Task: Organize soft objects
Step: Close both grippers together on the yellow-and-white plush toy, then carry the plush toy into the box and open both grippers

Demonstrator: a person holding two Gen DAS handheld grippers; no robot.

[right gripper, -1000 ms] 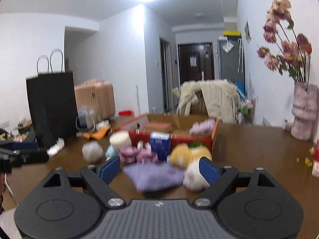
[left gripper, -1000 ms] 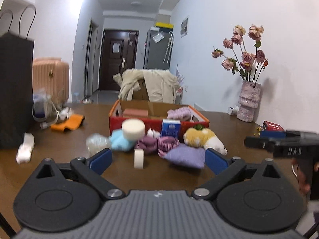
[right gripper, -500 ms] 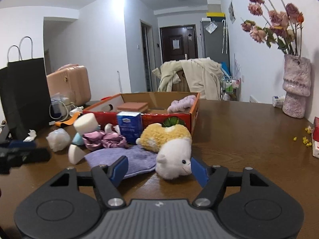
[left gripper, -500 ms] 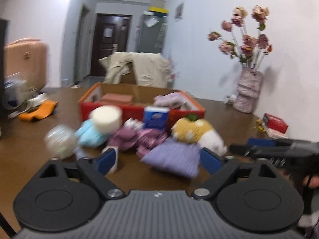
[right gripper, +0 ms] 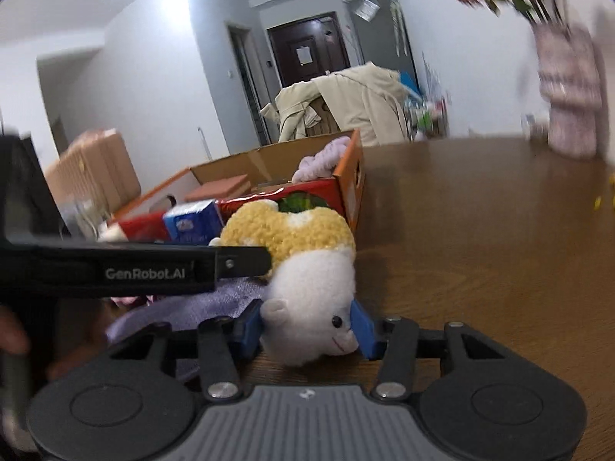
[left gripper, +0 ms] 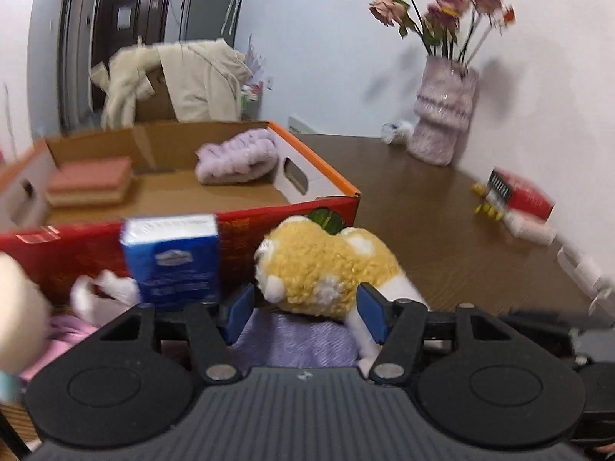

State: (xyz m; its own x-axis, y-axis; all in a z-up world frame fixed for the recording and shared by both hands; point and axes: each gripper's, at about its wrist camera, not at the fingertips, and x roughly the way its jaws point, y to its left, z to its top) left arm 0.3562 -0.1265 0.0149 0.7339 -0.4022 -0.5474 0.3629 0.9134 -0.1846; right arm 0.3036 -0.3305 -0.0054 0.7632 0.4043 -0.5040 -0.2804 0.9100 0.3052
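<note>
A plush toy with a yellow body (left gripper: 326,269) and a white head (right gripper: 311,307) lies on a purple cloth (left gripper: 292,340), just in front of the red cardboard box (left gripper: 250,230). My left gripper (left gripper: 305,315) has its jaws closing around the yellow body, and a thin gap still shows at its left pad. From the side, that gripper's fingers (right gripper: 246,263) reach the toy's body. My right gripper (right gripper: 307,329) is closing on the white head, with both blue pads touching it. Inside the box lie a pink sponge (left gripper: 92,180) and a lilac fluffy piece (left gripper: 238,157).
A blue tissue pack (left gripper: 173,257) stands against the box front, with pink and white soft pieces (left gripper: 103,288) to its left. A vase of flowers (left gripper: 442,123) and a red book (left gripper: 519,196) stand at the right wall. A black bag (right gripper: 23,192) stands at far left.
Both grippers have come forward and down onto the plush toy, and their jaws have narrowed around it. The left one swung right, away from the sponges.
</note>
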